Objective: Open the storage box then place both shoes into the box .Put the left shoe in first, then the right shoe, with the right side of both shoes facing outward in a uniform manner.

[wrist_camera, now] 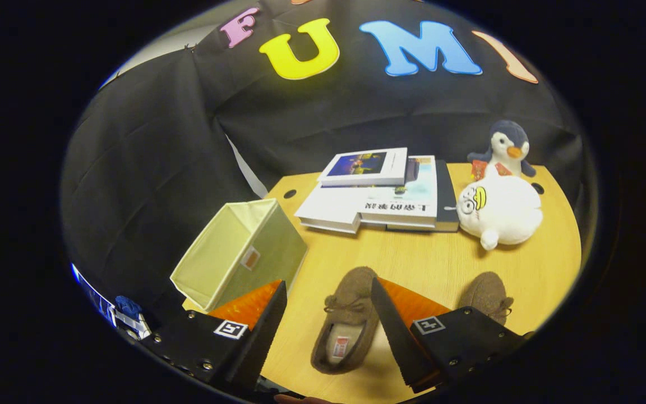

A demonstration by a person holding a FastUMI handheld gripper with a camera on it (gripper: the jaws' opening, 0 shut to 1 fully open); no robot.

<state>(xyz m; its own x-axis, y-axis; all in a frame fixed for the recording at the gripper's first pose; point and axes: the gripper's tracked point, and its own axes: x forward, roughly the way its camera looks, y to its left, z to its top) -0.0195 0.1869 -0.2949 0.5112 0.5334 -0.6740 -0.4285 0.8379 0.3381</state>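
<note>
Box (241,255) stands open on our table (413,264); both shoes, left (345,328) and right (488,297), wait outside. Our gripper (328,325) hangs spread, pinching nothing.

The right finger (398,331) of the spread-open gripper (328,325) covers one side of the brown fuzzy moccasin slipper (345,331) and most of the second brown slipper (488,294), whose opening stays hidden.
</note>
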